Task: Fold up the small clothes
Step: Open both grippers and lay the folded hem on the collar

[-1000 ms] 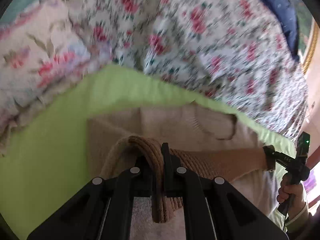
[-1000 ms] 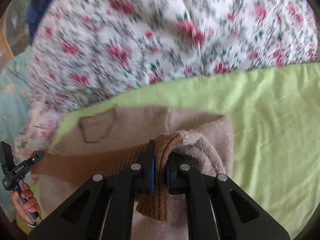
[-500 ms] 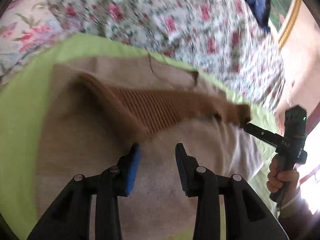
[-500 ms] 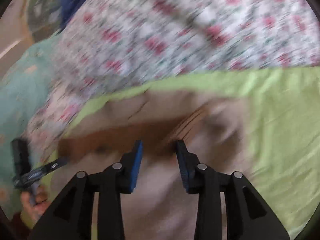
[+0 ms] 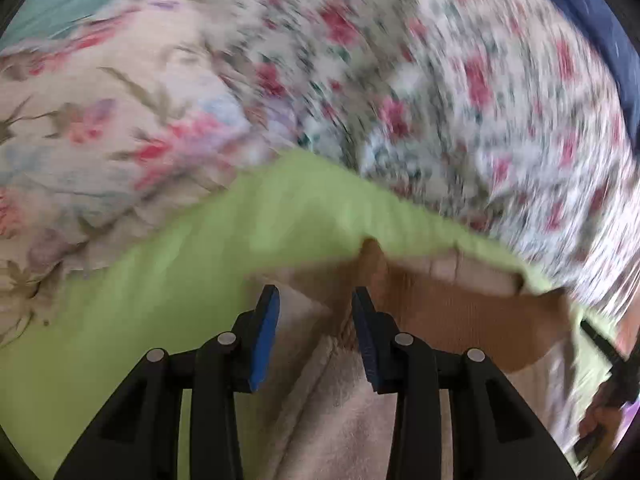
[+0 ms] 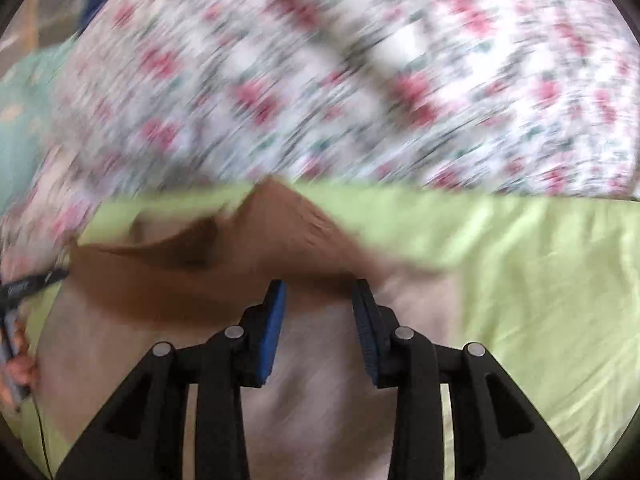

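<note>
A small beige fleece garment with a brown ribbed band lies folded on a lime green sheet. My left gripper is open and empty, low over the garment's left edge. My right gripper is open and empty over the beige garment, just below the brown band. Both views are motion-blurred.
A floral quilt and a floral pillow lie bunched behind the green sheet. The other hand and gripper show at the edge of each view: the right gripper's handle and the left gripper's handle.
Both grippers were shut on the brown band a second ago. They let it go, opened, and have since shifted outward across the garment; the band now lies on it.
</note>
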Action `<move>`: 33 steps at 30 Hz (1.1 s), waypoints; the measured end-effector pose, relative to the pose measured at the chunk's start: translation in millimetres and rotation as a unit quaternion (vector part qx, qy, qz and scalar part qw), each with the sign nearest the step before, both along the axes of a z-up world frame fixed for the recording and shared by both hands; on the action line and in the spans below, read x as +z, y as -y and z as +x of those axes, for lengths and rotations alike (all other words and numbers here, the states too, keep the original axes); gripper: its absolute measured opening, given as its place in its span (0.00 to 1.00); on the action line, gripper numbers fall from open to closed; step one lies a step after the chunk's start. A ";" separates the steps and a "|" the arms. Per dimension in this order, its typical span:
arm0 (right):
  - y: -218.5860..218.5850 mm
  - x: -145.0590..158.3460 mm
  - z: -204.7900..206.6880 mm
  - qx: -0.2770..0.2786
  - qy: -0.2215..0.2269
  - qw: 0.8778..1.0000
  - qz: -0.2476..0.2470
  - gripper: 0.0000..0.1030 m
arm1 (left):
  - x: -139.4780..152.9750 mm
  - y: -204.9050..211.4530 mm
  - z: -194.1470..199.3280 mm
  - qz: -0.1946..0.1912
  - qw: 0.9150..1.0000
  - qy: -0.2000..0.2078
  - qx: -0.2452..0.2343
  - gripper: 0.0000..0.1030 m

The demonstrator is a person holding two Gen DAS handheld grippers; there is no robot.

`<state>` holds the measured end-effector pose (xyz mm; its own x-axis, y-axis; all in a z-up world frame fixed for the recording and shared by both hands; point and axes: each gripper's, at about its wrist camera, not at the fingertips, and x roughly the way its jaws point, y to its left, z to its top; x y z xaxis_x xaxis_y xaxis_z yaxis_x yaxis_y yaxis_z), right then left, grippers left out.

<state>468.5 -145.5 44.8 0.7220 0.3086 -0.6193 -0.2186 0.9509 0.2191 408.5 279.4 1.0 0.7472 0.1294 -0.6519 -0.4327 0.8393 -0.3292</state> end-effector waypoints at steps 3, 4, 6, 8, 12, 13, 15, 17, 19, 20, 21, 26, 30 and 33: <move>12.9 10.9 -14.0 0.002 -0.001 0.999 0.041 0.35 | 1.4 11.6 -34.3 -0.010 1.000 0.019 -0.008 0.43; 12.3 11.0 -24.0 0.011 0.003 0.999 0.041 0.36 | -1.2 20.6 -45.9 -0.010 1.000 0.017 -0.015 0.44; 9.3 5.7 -44.6 0.030 -0.001 0.999 0.034 0.38 | -9.9 39.3 -72.5 -0.020 0.999 0.012 -0.027 0.44; 8.0 -5.0 -63.5 0.048 -0.020 0.998 0.036 0.40 | -18.6 56.8 -99.1 -0.044 0.998 0.012 -0.038 0.45; 3.5 -25.1 -101.2 0.059 -0.059 0.995 0.047 0.40 | -32.5 92.6 -146.6 -0.070 0.996 0.004 -0.053 0.47; 5.2 -27.8 -112.4 0.062 -0.064 0.995 0.050 0.40 | -34.6 100.2 -155.3 -0.072 0.996 0.001 -0.056 0.48; 6.5 -32.5 -132.4 0.061 -0.068 0.994 0.053 0.40 | -42.5 113.4 -169.6 -0.082 0.995 -0.004 -0.057 0.50; 8.7 -37.5 -151.4 0.057 -0.072 0.994 0.061 0.42 | -48.7 123.0 -182.3 -0.096 0.994 -0.006 -0.058 0.52; 13.6 -42.5 -166.4 0.051 -0.080 0.993 0.074 0.44 | -58.5 129.8 -189.9 -0.105 0.993 -0.012 -0.053 0.56; 15.7 -45.1 -172.7 0.049 -0.084 0.992 0.079 0.44 | -65.5 130.8 -191.7 -0.113 0.992 -0.017 -0.047 0.58; 17.3 -47.9 -179.0 0.048 -0.087 0.991 0.084 0.45 | -73.2 130.7 -191.8 -0.128 0.991 -0.022 -0.044 0.60; 22.7 -51.5 -193.9 0.045 -0.099 0.989 0.095 0.46 | -86.2 123.3 -185.8 -0.165 0.986 -0.011 -0.019 0.60; 22.8 -49.9 -194.8 0.044 -0.101 0.989 0.097 0.47 | -82.3 112.3 -175.1 -0.166 0.986 0.006 0.010 0.62; 20.5 -47.4 -192.3 0.047 -0.100 0.989 0.096 0.47 | -80.4 95.5 -166.4 -0.188 0.981 0.023 0.040 0.62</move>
